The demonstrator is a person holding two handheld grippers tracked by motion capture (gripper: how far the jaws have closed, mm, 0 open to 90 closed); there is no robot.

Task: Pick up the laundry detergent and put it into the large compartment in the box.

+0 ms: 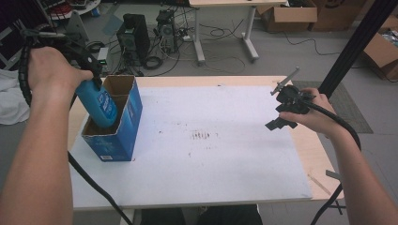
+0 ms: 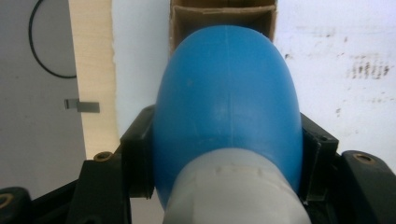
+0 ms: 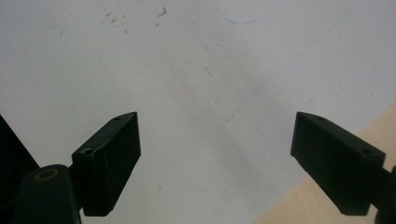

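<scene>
Clamped between the left gripper's [image 2: 226, 154] black jaws sits a blue bottle [image 2: 227, 107] — held near its grey cap end, its rounded bottom dipping into the open blue cardboard box [image 1: 123, 123] at the table's [image 1: 225, 159] left edge. Well apart, the right gripper [image 3: 217, 158] hovers over the white tabletop — jaws wide, nothing between them.

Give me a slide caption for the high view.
Left gripper lowers blue bottle into open blue carton.
</scene>
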